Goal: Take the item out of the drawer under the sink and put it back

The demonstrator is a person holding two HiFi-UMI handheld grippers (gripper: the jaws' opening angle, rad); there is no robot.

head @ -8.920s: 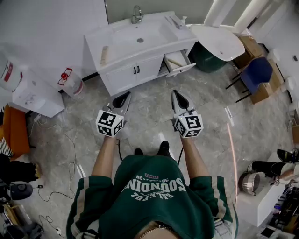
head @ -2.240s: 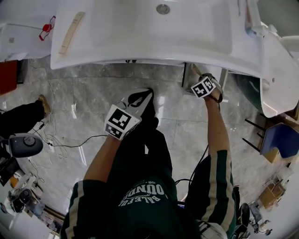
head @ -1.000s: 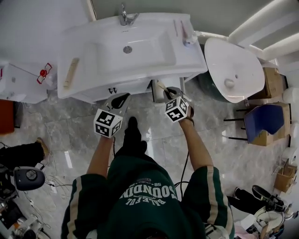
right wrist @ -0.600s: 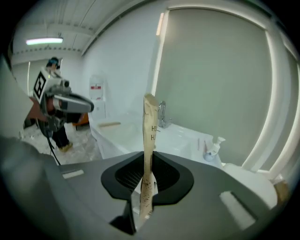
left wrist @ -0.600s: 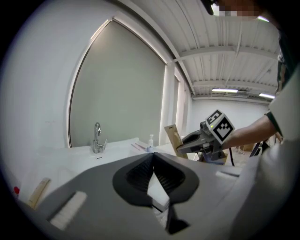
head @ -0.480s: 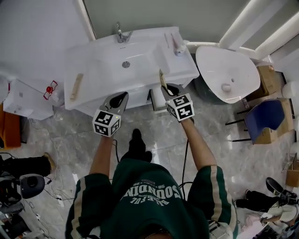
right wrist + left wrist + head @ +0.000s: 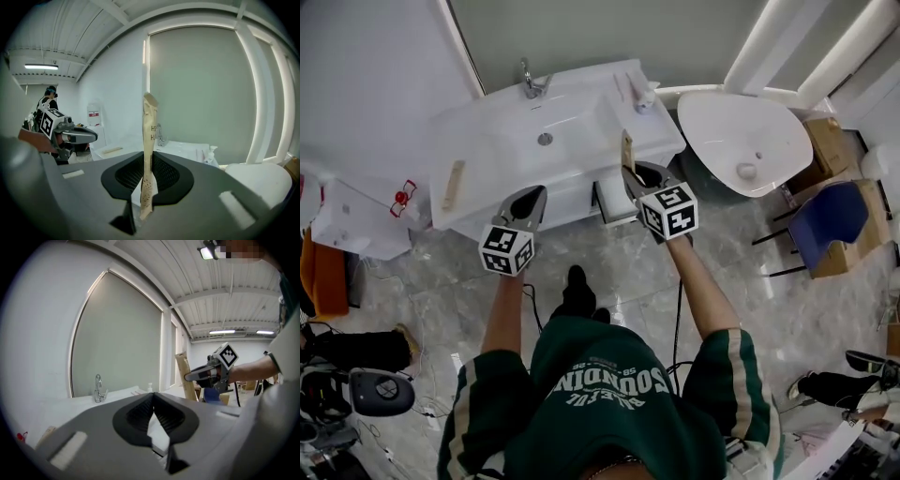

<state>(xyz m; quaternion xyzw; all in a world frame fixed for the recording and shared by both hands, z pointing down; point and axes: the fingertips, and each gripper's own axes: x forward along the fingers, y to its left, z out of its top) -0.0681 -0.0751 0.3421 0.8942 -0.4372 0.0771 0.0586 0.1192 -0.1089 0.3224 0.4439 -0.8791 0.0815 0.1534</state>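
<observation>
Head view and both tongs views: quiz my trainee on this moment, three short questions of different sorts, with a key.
1. Which tongs grip the paper packet: A, left; B, right?
2. True or false: the drawer under the sink is shut.
3. Fill in: the left tongs, closed, hold ____.
Key: 1 B, the right tongs; 2 false, it stands open; 3 nothing.

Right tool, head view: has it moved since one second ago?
Yes. The right tool, shut on the tan packet, has come up from the open drawer; the packet now overlaps the sink counter.
</observation>
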